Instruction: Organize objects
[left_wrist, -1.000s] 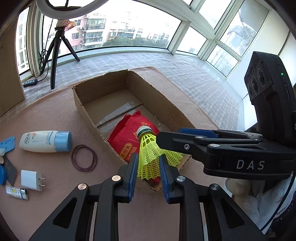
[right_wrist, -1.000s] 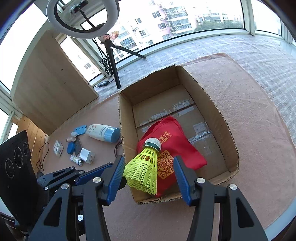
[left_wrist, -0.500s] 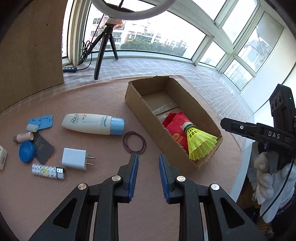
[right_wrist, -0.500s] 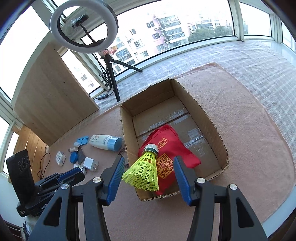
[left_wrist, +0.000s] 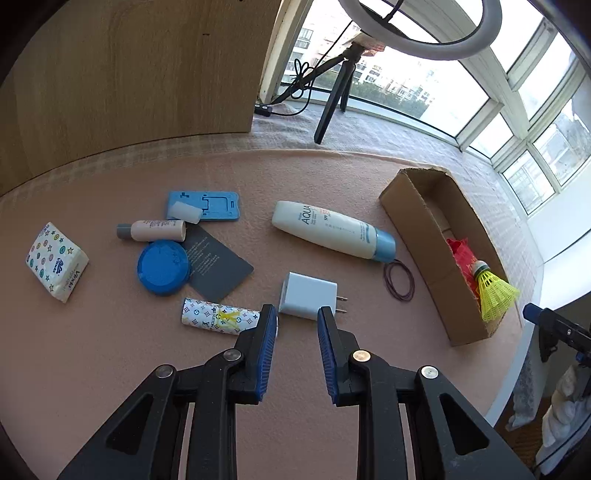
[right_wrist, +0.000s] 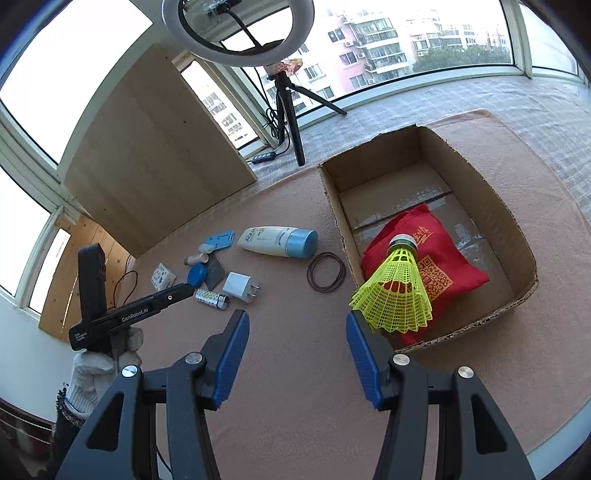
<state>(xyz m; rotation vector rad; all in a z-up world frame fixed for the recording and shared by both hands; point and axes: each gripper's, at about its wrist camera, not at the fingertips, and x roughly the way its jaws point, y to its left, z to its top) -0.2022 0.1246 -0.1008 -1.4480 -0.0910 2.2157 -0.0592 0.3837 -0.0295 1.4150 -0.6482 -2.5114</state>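
Left claw, part-open and empty, is nearest the white plastic wall charger at twelve o'clock; right claw gapes empty.

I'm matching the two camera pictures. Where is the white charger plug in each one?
Left wrist view: the charger plug lies on the mat just ahead of the tool tips, centre.
Right wrist view: the charger plug lies left of centre, small.
Shared landmark: the lotion bottle, just beyond it.

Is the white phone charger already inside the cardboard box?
No, the white charger lies on the pink mat outside the cardboard box, just ahead of the left tongs.
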